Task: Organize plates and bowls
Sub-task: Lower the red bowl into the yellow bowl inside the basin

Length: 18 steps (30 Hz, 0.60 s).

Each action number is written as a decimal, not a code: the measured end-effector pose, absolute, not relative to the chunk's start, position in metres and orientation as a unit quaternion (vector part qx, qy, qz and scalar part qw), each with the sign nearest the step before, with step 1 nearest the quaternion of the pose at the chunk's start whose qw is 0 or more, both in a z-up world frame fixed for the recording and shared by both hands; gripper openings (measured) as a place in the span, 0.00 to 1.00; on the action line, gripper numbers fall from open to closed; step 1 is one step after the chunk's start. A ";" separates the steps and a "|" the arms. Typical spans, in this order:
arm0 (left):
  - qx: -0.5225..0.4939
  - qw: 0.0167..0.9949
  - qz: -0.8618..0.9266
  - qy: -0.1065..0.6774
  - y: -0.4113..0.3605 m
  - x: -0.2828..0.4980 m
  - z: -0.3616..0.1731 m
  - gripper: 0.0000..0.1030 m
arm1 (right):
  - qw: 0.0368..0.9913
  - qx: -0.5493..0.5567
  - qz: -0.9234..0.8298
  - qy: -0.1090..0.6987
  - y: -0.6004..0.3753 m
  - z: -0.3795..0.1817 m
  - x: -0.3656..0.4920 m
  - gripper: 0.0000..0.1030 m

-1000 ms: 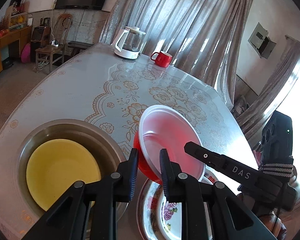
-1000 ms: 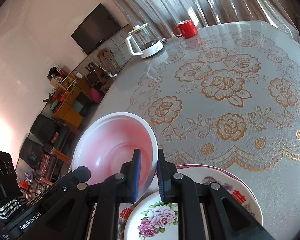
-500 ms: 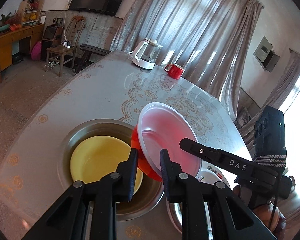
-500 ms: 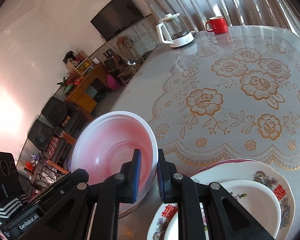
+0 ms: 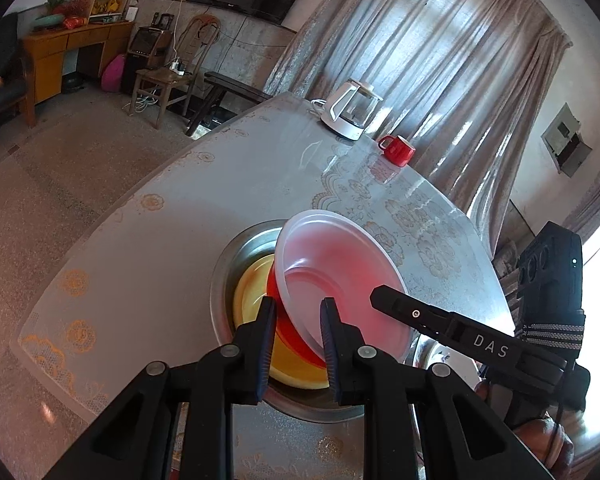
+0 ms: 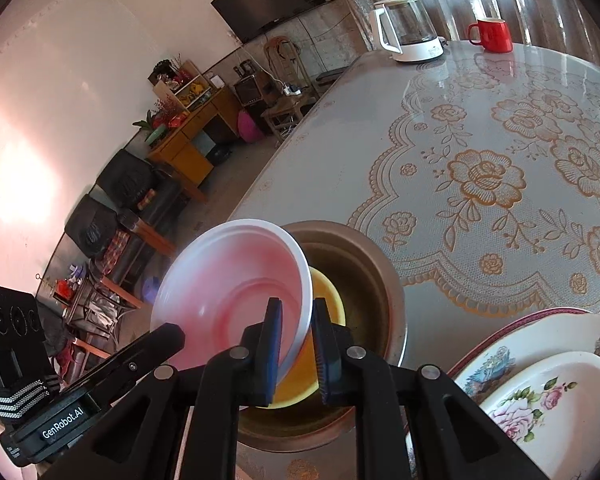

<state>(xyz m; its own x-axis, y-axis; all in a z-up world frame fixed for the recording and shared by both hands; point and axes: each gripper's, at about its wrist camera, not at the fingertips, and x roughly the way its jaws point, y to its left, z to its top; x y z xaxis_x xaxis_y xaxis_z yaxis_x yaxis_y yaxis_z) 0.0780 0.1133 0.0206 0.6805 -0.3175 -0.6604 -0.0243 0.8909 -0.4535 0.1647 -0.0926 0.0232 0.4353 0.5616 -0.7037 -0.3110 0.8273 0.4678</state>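
My left gripper (image 5: 296,330) and right gripper (image 6: 296,338) both clamped on red-white bowl (image 5: 340,276) rim, tilted over metal basin (image 6: 380,280) holding yellow bowl (image 5: 252,288), near table (image 5: 160,248) edge.

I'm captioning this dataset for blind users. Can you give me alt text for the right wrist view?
Two hand-held grippers, the right and the left, clamp opposite rims of a tilted red and white bowl above a metal basin holding a yellow bowl. Floral plates sit right; a kettle and red mug stand far back.
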 end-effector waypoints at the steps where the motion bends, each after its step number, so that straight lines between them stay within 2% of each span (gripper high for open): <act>1: -0.218 0.890 -0.082 0.393 0.114 0.079 0.018 0.21 | 0.835 0.135 0.260 0.466 -0.092 0.021 0.165 0.15; 18: -0.198 0.884 -0.068 0.417 0.115 0.088 -0.004 0.21 | 0.839 0.090 0.240 0.480 -0.079 0.007 0.161 0.18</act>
